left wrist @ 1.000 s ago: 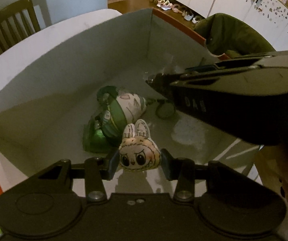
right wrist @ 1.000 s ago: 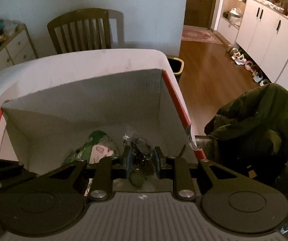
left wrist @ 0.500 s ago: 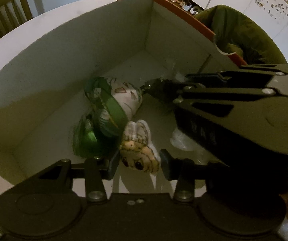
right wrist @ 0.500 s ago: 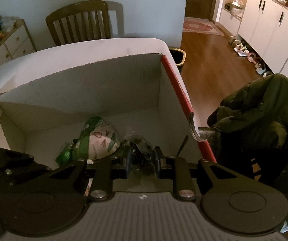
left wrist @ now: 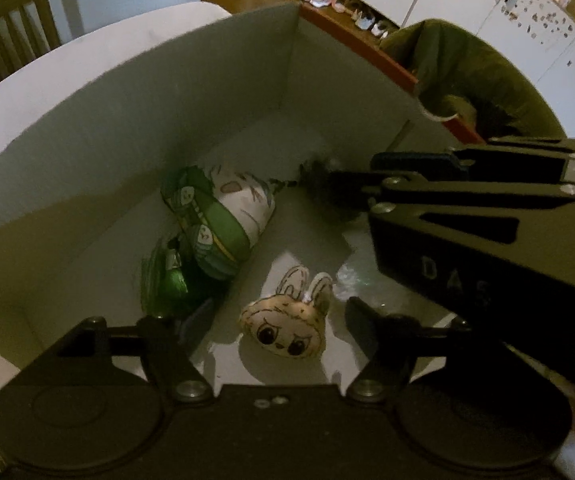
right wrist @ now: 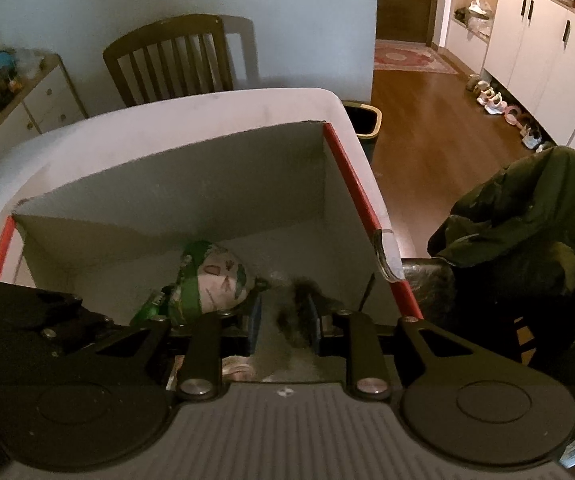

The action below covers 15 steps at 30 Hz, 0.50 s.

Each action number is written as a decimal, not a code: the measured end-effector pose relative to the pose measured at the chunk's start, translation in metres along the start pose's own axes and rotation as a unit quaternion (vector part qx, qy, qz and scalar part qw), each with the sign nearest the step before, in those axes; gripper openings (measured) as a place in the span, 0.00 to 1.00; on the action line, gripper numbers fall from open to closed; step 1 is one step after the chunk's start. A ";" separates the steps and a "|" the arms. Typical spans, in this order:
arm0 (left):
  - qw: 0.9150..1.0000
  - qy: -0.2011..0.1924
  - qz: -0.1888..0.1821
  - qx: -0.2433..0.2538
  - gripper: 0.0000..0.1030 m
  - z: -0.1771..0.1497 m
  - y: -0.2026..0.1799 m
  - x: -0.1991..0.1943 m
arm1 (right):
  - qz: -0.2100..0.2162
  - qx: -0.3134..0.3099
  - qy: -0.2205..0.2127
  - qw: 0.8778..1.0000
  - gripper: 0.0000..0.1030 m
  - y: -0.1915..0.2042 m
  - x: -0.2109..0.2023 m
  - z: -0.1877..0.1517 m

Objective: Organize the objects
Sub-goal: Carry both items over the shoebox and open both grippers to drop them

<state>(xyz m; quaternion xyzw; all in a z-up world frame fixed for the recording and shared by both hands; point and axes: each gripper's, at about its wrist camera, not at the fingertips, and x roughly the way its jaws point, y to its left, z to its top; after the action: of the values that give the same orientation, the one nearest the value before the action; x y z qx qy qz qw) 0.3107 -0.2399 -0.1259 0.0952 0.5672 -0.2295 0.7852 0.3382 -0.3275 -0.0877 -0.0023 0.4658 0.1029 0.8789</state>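
Both grippers reach into a white cardboard box (left wrist: 191,92) with a red outer rim. My left gripper (left wrist: 279,312) is open; a small cream bunny-face toy (left wrist: 287,324) lies free on the box floor between its fingers. A green-and-white plush (left wrist: 223,216) and a shiny green packet (left wrist: 167,284) lie further in. My right gripper (right wrist: 283,320) has its jaws apart around a dark fuzzy item in clear wrap (right wrist: 297,314), which touches the right pad only. The plush (right wrist: 215,280) and the box (right wrist: 207,184) show in the right wrist view too.
The box stands on a white table (right wrist: 167,116). A wooden chair (right wrist: 171,60) is behind it. A dark green jacket (right wrist: 527,220) hangs over a chair at the right. A wooden floor, shoes and white cabinets (right wrist: 535,40) are beyond.
My left gripper opened and the bunny toy dropped onto the box floor. My right gripper's jaws widened around the dark wrapped item. Both went deeper into the box.
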 end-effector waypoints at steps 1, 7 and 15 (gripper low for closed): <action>1.000 -0.005 -0.002 0.000 0.72 -0.002 -0.001 -0.003 | 0.001 0.002 -0.002 1.000 0.23 0.000 -0.002 -0.001; 0.999 -0.041 0.004 0.005 0.77 -0.013 -0.009 -0.022 | 0.014 0.011 -0.006 1.000 0.25 0.000 -0.016 -0.003; 0.994 -0.106 -0.011 -0.009 0.79 -0.031 -0.002 -0.062 | 0.037 0.011 -0.034 0.999 0.29 0.006 -0.050 -0.008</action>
<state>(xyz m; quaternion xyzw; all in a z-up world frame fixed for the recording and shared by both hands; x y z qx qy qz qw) 0.2676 -0.2135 -0.0786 0.0571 0.4842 -0.2414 0.8391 0.3035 -0.3313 -0.0510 0.0282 0.4363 0.1297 0.8900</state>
